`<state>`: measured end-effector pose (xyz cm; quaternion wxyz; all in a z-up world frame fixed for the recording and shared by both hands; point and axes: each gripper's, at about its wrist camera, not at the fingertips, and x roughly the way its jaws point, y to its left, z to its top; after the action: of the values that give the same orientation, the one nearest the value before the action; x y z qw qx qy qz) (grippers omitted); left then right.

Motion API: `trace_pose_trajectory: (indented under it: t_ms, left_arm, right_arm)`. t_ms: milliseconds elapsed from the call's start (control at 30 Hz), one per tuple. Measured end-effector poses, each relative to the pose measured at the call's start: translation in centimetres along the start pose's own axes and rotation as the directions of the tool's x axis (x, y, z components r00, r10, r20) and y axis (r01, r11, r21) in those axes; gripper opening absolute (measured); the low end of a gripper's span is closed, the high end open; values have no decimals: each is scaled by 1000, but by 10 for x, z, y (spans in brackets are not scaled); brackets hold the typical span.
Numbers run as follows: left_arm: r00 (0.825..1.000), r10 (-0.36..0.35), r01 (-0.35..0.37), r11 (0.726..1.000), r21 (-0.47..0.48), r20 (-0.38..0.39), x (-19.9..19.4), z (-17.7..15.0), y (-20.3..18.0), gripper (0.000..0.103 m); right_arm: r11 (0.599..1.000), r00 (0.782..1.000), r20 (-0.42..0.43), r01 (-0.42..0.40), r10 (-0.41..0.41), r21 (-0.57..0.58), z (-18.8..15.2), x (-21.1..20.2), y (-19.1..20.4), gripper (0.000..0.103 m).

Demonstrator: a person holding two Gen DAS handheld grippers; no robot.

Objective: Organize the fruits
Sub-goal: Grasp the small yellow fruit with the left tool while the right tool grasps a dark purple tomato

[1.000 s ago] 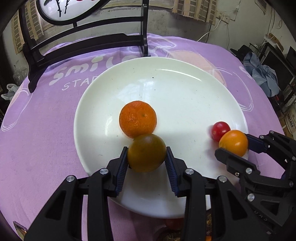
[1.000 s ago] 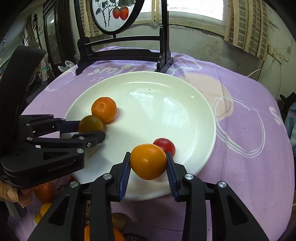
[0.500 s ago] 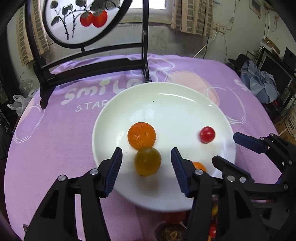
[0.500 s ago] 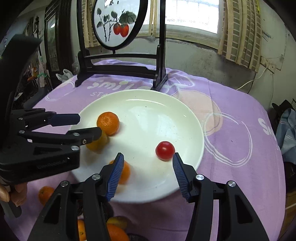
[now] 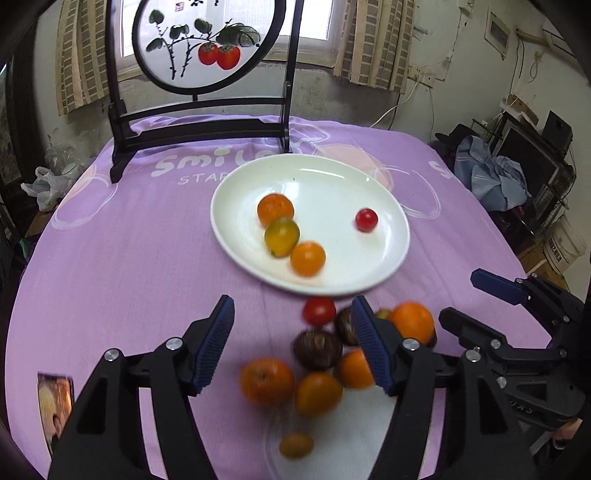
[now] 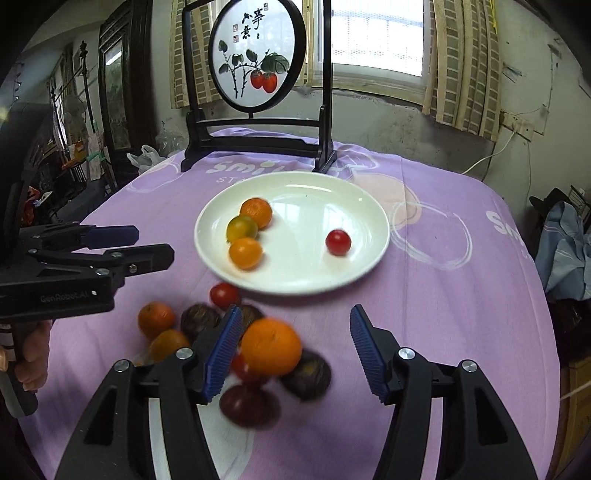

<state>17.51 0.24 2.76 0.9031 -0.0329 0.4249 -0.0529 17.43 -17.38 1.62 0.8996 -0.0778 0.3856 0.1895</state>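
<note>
Purple tablecloth, painted screen behind plate.

Round painted screen in dark stand, table's far edge; window behind it, daylit; checked curtains flanking.

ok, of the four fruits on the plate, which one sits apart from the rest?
The small red tomato on the right side of the white plate. It sits alone, while the orange, greenish fruit and yellow-orange fruit cluster on the left.
</note>
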Motion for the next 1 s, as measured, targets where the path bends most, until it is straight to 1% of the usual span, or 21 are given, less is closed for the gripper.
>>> trace_pose_trajectory:
  t_ms: [133,233,433,500,600,733,833,900,933,1000]
  left_arm:
    - [1000,-14,14,1000,-13,1,-21,-32,2,67]
    - [1000,-25,25,999,-23,-12,-31,-58,2,67]
    - [997,-43,42,999,-5,-58,-33,-100,-7,67]
    - [996,-44,44,999,-4,-73,-30,-109,-9,67]
    - [995,-30,31,1000,3,-94,-24,-118,-11,67]
    - [992,-21,23,1000,9,-122,-12,-123,-11,67]
    - [990,-13,14,1000,13,-137,-2,-122,-10,67]
    - [988,-13,14,1000,8,-152,7,-121,-8,62]
    - [987,-13,14,1000,5,-161,12,-120,-8,58]
    - [988,5,-3,1000,18,-151,17,-117,-8,55]
  right_arm:
    - [1000,1000,-12,-9,9,20,-28,-13,6,62]
    - [999,1000,-15,-21,22,50,-52,-23,12,62]
    - [996,999,-29,-34,37,82,-85,-32,20,62]
    - [996,999,-27,-35,38,86,-93,-36,24,62]
    - [993,998,-24,-50,53,104,-100,-39,25,63]
    - [992,998,-34,-50,54,112,-106,-37,25,64]
    - [992,998,-42,-45,50,120,-110,-34,25,68]
    - [991,998,-45,-45,51,123,-112,-32,24,68]
    - [991,997,-49,-47,54,125,-113,-31,23,69]
    - [990,997,-57,-51,58,129,-113,-28,22,69]
